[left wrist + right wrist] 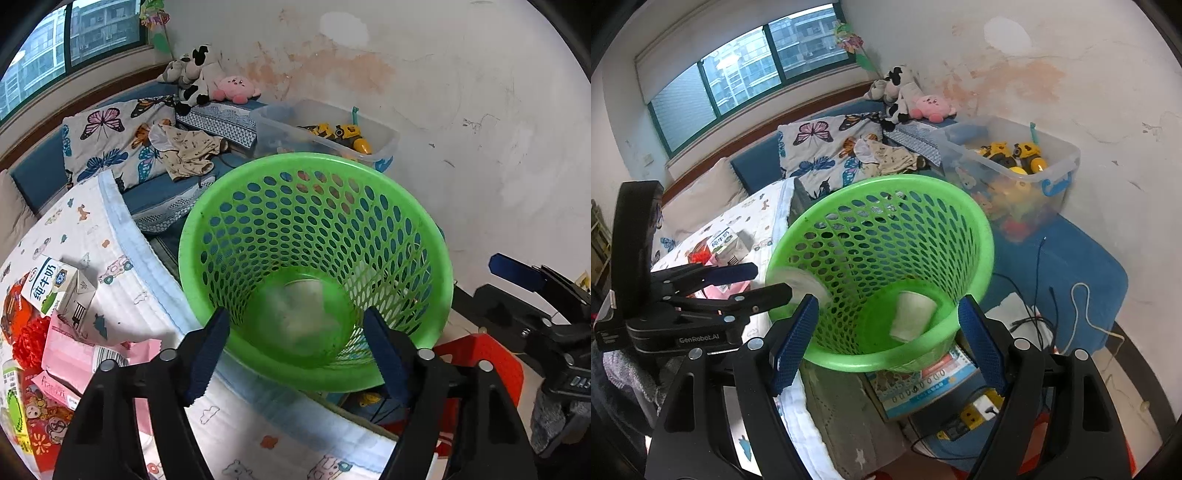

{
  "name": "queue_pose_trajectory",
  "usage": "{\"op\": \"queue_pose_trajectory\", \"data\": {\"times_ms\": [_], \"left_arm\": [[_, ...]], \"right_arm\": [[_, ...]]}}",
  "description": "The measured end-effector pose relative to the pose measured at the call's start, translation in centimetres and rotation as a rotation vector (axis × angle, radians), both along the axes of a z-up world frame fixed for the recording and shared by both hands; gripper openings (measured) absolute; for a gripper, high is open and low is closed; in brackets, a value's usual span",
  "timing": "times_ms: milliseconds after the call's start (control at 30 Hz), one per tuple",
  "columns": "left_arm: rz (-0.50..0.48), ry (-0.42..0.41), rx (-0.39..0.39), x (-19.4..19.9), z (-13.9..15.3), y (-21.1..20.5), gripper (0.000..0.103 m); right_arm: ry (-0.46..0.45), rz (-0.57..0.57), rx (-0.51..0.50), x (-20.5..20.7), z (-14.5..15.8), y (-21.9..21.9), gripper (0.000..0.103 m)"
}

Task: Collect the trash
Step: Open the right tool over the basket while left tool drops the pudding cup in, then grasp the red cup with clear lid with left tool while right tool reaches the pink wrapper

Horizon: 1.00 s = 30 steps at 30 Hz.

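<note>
Bed (pixel 122 295) edge: basket (pixel 436 295) before left claw (pixel 295 343)

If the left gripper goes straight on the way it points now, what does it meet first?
Probably the green basket: the open left gripper aims into its mouth, toward the white cup at the bottom. Depth is uncertain.

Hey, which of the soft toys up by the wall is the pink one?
The round pink plush, lying rightmost in the group beside the black-and-white cow plush. The toys next to it are black, white or grey.
</note>
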<state>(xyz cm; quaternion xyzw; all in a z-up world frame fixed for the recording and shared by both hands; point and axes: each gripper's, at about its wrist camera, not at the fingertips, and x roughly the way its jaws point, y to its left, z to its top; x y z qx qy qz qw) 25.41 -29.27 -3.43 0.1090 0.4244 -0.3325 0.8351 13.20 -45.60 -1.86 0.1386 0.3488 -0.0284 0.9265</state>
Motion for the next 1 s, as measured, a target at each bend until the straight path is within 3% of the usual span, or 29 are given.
{"op": "queue_pose_trajectory", "data": {"times_ms": [200, 400, 700, 1000], "left_arm": [[0.018, 0.0, -0.017, -0.5, 0.0, 1.1, 0.074], [0.065, -0.056, -0.033, -2.4, 1.7, 4.3, 0.074], [0.169, -0.151, -0.042, -5.9, 3.8, 12.1, 0.074], [0.305, -0.172, -0.025, -6.4, 4.3, 20.3, 0.074]], "right_arm": [[0.001, 0.008, 0.007, -0.4, -0.1, 0.3, 0.078], [-0.003, 0.047, 0.005, -0.6, 0.0, 2.2, 0.078], [-0.013, 0.103, 0.008, -1.1, 0.1, 5.1, 0.079], [-0.021, 0.172, 0.006, -0.8, 0.5, 8.4, 0.079]]}}
